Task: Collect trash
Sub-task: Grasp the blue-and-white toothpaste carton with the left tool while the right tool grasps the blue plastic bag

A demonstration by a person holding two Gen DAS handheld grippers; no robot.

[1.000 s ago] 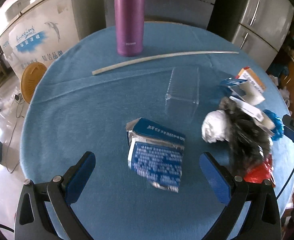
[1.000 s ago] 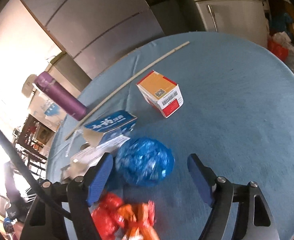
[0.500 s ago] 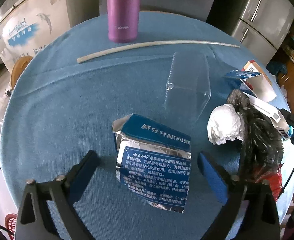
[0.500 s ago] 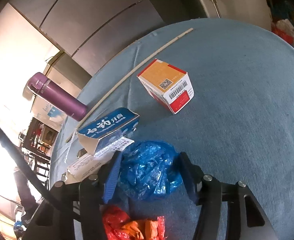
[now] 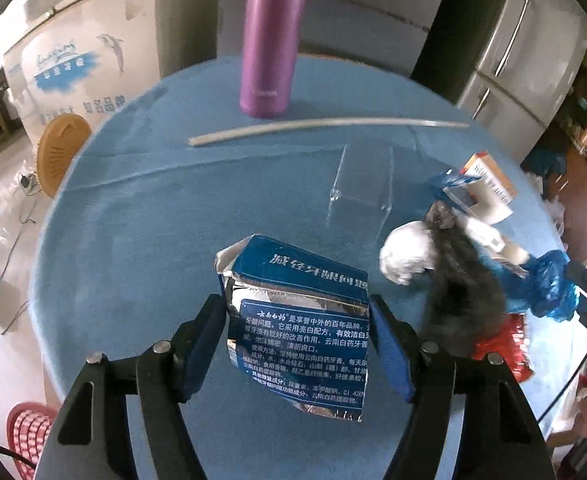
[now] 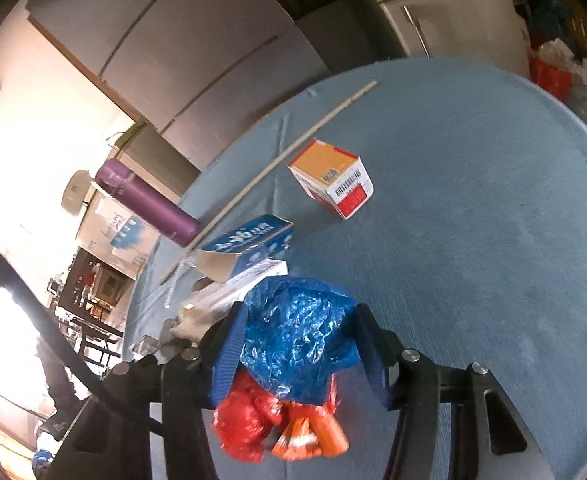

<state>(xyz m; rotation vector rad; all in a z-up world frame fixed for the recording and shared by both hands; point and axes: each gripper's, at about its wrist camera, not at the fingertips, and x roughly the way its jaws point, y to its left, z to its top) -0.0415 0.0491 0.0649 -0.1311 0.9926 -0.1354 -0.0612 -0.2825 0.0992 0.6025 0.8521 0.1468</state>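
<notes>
On a round blue table (image 5: 141, 240), the left gripper (image 5: 297, 344), its jaws just closing, pinches a flattened blue toothpaste box (image 5: 299, 332), while the right gripper (image 6: 297, 356), also just closing, squeezes a crumpled blue plastic bag (image 6: 293, 332) above red wrappers (image 6: 253, 424).
</notes>
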